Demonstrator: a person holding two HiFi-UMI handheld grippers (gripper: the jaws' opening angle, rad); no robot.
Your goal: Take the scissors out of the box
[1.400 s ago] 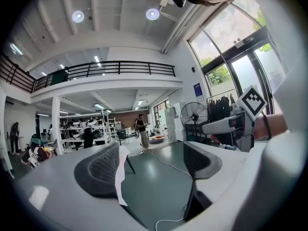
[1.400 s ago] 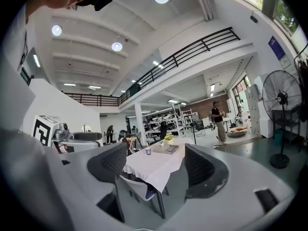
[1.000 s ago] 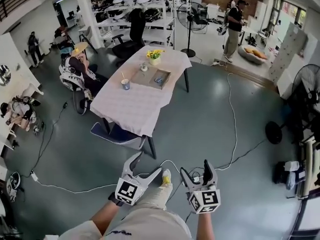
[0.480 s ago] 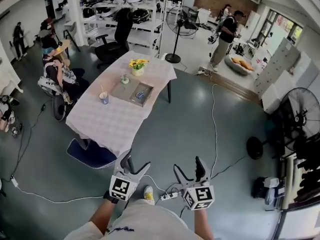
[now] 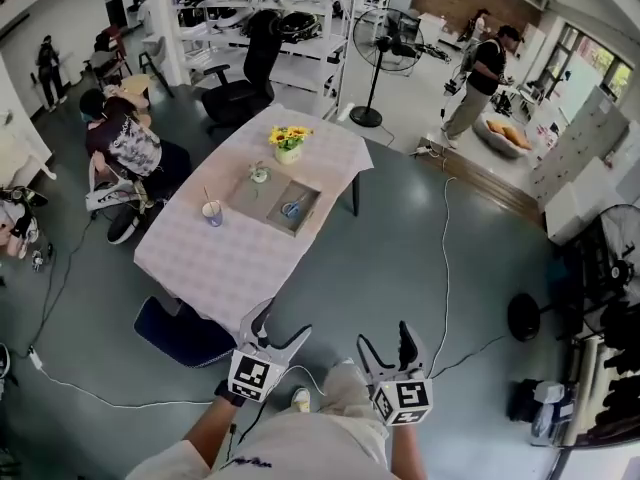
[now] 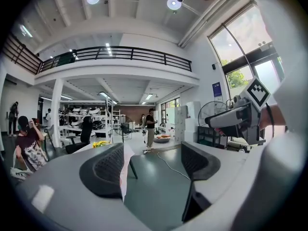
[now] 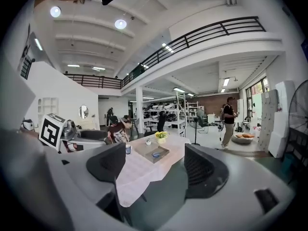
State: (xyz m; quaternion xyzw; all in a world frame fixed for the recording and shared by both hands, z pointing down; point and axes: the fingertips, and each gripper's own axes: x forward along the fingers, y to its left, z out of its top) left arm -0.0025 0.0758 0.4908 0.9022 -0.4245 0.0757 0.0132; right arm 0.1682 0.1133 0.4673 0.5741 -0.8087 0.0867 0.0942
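A shallow grey box [image 5: 291,207] lies on the white-clothed table [image 5: 235,258], well ahead of me, with blue-handled scissors [image 5: 291,209] inside it. In the right gripper view the box [image 7: 157,154] and scissors [image 7: 155,154] show small between the jaws, far off. My left gripper [image 5: 276,330] is open and empty, hanging over the floor near the table's front corner. My right gripper [image 5: 386,342] is beside it; its jaws are closing with nothing between them. The left gripper view looks past the table's edge [image 6: 126,159] at the floor.
On the table stand a pot of yellow flowers [image 5: 287,141], a small jar [image 5: 259,175] and a cup [image 5: 212,212]. A blue seat [image 5: 185,330] sits under the near corner. A person [image 5: 125,146] sits at the left. Cables [image 5: 447,258] cross the floor; a fan [image 5: 384,40] stands behind.
I have walked nearer the table, which now sits lower and further left in the head view. Both grippers came along, side by side, holding nothing.
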